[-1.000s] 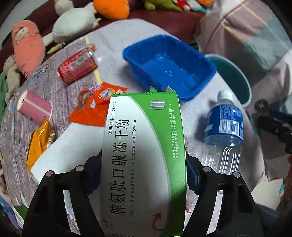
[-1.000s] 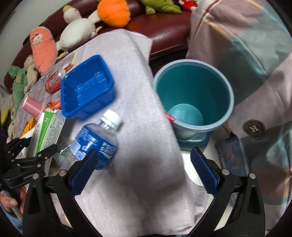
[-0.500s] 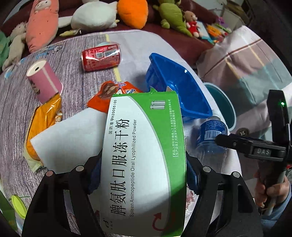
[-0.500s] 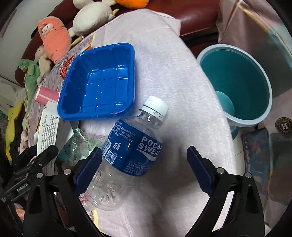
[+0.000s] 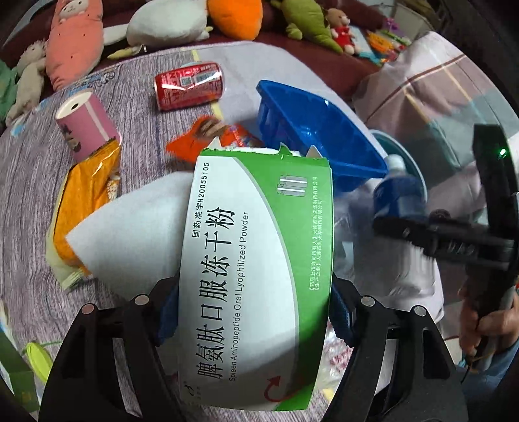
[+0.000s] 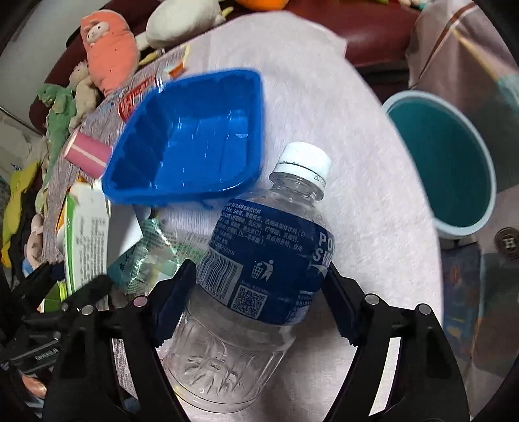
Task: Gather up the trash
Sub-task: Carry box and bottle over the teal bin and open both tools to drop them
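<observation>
Left wrist view first: the left gripper has its jaws clamped on a green-and-white medicine box, blue pads pressed to both long sides, the box raised above the bench. Behind it on the bench lie a white sheet, an orange snack bag, a pink paper roll tipped over, a red can on its side and an orange-red wrapper. A blue tray sits just right of the box's top edge, and past it the right gripper reaches in from the right, held by a hand. Plush toys line the sofa behind

Over to the right wrist view: the right gripper straddles a clear plastic bottle with a blue label and white cap, lying on the pale cloth near the bench's edge, cap pointing away. The jaws are closing on it; the pads sit at the label's sides, but real contact I cannot tell. The blue tray lies just beyond the bottle, a crumpled green wrapper to its left, and the teal bin stands off the bench at right, well apart from the bottle
</observation>
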